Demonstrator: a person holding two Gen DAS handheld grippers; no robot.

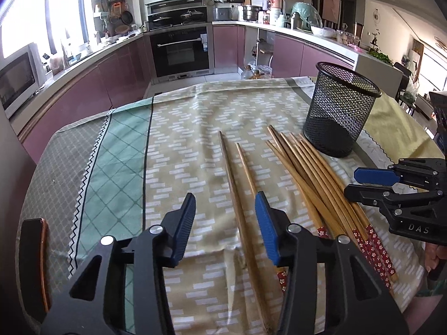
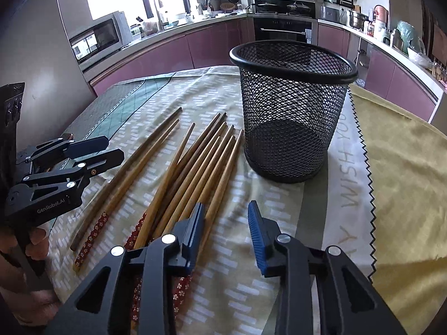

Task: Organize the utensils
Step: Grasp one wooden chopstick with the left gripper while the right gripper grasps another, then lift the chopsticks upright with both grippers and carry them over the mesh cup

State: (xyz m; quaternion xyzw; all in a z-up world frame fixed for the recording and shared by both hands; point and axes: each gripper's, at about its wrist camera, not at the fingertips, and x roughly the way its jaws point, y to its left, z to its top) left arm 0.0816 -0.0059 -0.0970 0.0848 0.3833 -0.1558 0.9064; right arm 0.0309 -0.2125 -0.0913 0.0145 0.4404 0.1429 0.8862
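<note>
Several wooden chopsticks with red flowered ends lie in a bundle (image 1: 315, 184) (image 2: 195, 173) on the patterned tablecloth. Two more chopsticks (image 1: 237, 195) (image 2: 134, 173) lie apart to the bundle's left. A black mesh cup (image 1: 339, 111) (image 2: 290, 111) stands upright and empty behind the bundle. My left gripper (image 1: 225, 217) (image 2: 111, 146) is open and empty, its jaws straddling the darker loose chopstick. My right gripper (image 2: 226, 229) (image 1: 352, 181) is open and empty, just right of the bundle, in front of the cup.
A dark phone-like slab (image 1: 33, 265) lies at the table's left edge. A yellow cloth (image 2: 402, 167) covers the table's right side. Kitchen counters and an oven (image 1: 181, 50) stand beyond the table's far edge.
</note>
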